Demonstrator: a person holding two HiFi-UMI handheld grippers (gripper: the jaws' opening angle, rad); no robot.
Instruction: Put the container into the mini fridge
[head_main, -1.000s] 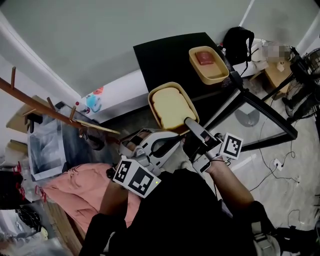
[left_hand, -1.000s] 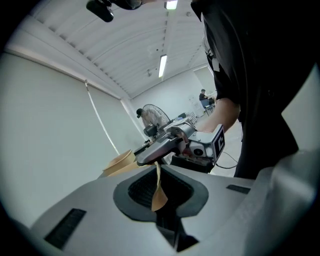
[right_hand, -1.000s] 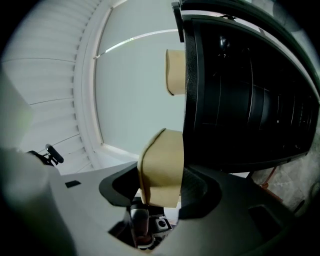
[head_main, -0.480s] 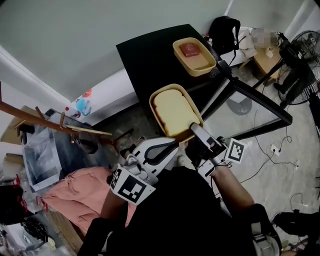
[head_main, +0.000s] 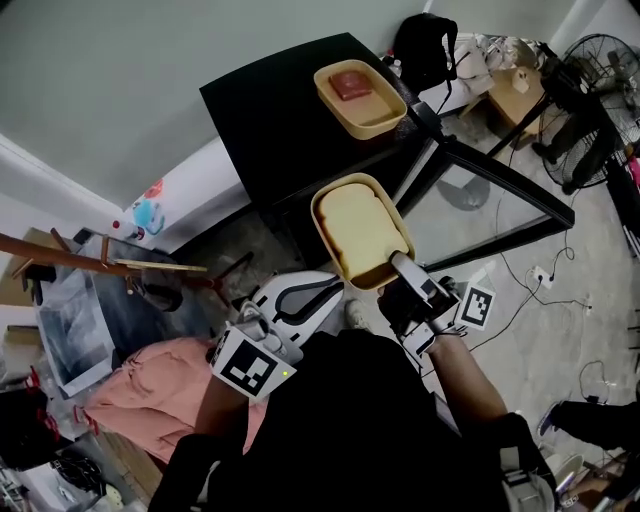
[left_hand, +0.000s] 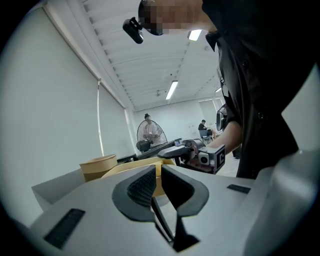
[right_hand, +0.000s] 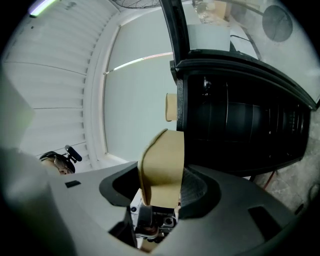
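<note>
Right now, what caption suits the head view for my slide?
Right hand-held gripper holds a tan container by its rim near the mini fridge; left hand-held gripper shut, empty.

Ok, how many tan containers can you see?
2. One container is gripped at its near end by the right tool, in front of the black mini fridge; the other container sits on top of that fridge. More may be hidden.

We find the black mini fridge (head_main: 270, 120) with its black-framed glass door (head_main: 490, 205) swung wide, walling off our right. The lidded tan container (head_main: 358, 228) in our right tongs (head_main: 393, 268) fills the angle between fridge front and door. An open tan tub (head_main: 360, 95) takes the fridge top's far corner; the rest lies bare. A wooden rack (head_main: 100, 262) crowds our left.
</note>
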